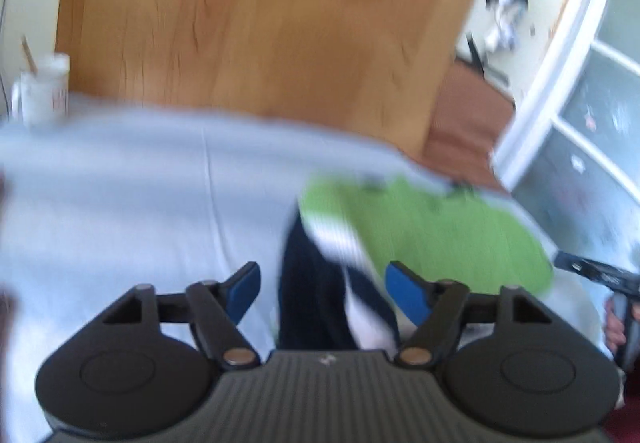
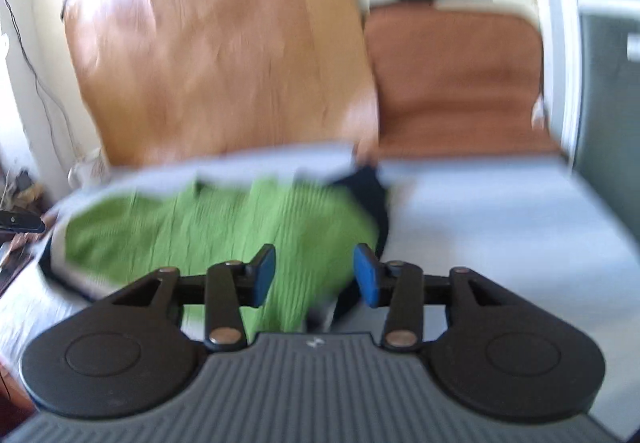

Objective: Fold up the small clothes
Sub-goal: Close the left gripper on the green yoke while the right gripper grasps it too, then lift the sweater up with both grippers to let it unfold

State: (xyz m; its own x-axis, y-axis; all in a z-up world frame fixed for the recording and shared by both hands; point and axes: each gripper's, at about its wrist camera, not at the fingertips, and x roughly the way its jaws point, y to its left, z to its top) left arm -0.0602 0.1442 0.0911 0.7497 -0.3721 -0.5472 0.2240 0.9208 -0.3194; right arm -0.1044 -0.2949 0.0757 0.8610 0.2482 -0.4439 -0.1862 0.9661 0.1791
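Hovering both tongs, left tongs point(image 1: 322, 293) and right tongs point(image 2: 314, 275), apart and empty above the green-and-navy knitted garment point(image 2: 224, 227) on the pale-sheeted desk point(image 2: 500, 227), we are risking pinching the sheet too.

The garment point(image 2: 224, 227) lies on the sheet-covered tabletop point(image 2: 500, 227), near its far edge. Behind stands a wooden board point(image 2: 224, 43) — to its right a chair point(image 2: 456, 83), then a door point(image 1: 560, 63). A mug point(image 1: 42, 89), probably on the tabletop — the view is blurred — sits far left.
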